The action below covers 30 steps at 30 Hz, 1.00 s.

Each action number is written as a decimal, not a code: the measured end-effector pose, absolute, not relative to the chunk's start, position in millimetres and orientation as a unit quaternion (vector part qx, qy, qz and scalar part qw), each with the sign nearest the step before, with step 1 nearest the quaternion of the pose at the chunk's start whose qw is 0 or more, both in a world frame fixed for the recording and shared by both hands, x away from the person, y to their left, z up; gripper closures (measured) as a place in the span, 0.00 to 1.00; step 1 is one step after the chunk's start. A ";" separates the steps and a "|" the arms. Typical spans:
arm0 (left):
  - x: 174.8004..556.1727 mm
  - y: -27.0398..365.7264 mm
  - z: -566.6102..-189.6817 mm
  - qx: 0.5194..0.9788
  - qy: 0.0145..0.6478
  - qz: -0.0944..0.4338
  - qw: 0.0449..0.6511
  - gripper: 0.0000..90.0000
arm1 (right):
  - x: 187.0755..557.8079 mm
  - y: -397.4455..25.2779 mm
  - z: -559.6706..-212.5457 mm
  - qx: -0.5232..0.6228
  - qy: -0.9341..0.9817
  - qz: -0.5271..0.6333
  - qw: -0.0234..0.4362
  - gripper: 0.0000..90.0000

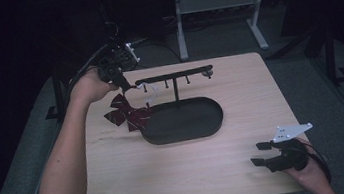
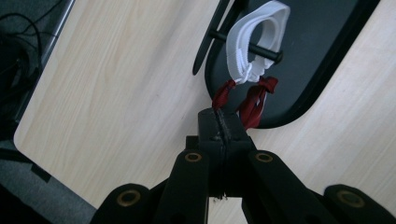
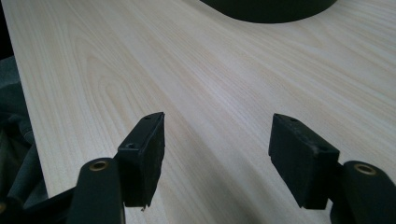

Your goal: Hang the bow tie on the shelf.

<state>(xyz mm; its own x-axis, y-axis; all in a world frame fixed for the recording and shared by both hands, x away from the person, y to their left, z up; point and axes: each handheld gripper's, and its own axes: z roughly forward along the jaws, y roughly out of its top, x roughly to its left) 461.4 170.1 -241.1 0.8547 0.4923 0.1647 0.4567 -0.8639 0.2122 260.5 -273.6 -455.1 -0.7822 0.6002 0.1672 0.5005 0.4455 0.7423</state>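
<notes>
A dark red plaid bow [image 1: 125,114] hangs beside a black stand whose oval tray base [image 1: 183,121] carries a post and a horizontal bar [image 1: 174,75] with short pegs. The bow's white elastic loop [image 2: 256,41] is around one peg [image 2: 267,53]. My left gripper [image 1: 127,87] is at the bar's left end, shut on the red fabric [image 2: 221,95] just below the loop. My right gripper [image 1: 262,153] rests low at the table's near right corner, open and holding nothing; in the right gripper view its jaws [image 3: 217,158] stand wide apart over bare wood.
The light wooden table [image 1: 241,98] has open surface in front of and to the right of the stand. The tray's rim [image 3: 271,11] lies ahead of the right gripper. A white desk frame [image 1: 218,5] stands beyond the table's far edge.
</notes>
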 end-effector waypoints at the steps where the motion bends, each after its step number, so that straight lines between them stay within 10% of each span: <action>1: 462.4 169.6 -242.0 0.961 0.244 0.105 0.082 0.99 | 260.5 -273.7 -455.1 0.324 0.848 0.415 0.060 0.40; 30: 455.3 169.5 -258.8 0.965 0.235 0.095 0.062 0.91 | 259.7 -274.1 -453.6 0.322 0.847 0.417 0.063 0.40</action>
<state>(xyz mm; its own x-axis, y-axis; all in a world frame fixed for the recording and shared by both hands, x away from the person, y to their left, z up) 455.3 169.5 -258.8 0.8717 0.4649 0.1550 0.4412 -0.8821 0.1647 259.7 -274.1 -453.6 -0.7843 0.5986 0.1632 0.4942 0.4436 0.7477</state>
